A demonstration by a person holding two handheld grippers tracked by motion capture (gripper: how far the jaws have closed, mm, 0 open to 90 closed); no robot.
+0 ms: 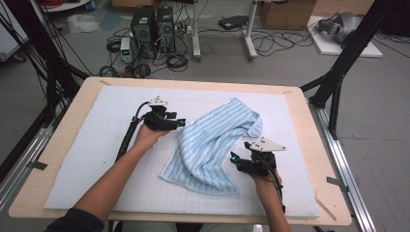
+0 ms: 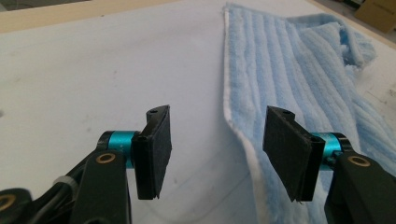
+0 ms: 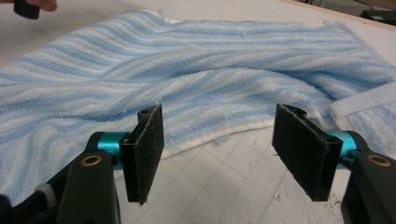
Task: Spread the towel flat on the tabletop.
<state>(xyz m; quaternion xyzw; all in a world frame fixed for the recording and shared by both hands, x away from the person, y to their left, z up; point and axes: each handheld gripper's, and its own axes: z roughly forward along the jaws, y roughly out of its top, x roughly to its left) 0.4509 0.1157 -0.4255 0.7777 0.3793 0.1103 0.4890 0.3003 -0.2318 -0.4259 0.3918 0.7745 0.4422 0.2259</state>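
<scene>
- The right tool [image 1: 240, 158], nearest the person, stands open with nothing between its jaws, pointed at the rumpled edge of the blue striped towel [image 1: 212, 145], likely to pinch it for spreading.
- The towel lies bunched mid-tabletop on the white mat [image 1: 96, 145].
- Farther off, the left tool [image 1: 180, 122], also open and empty, points level toward the towel's long hem.

white mat [image 1: 96, 159] on wood table [image 1: 319, 121] | 2 pc towers [image 1: 153, 26] + cables on floor | cardboard box [image 1: 287, 13]
</scene>
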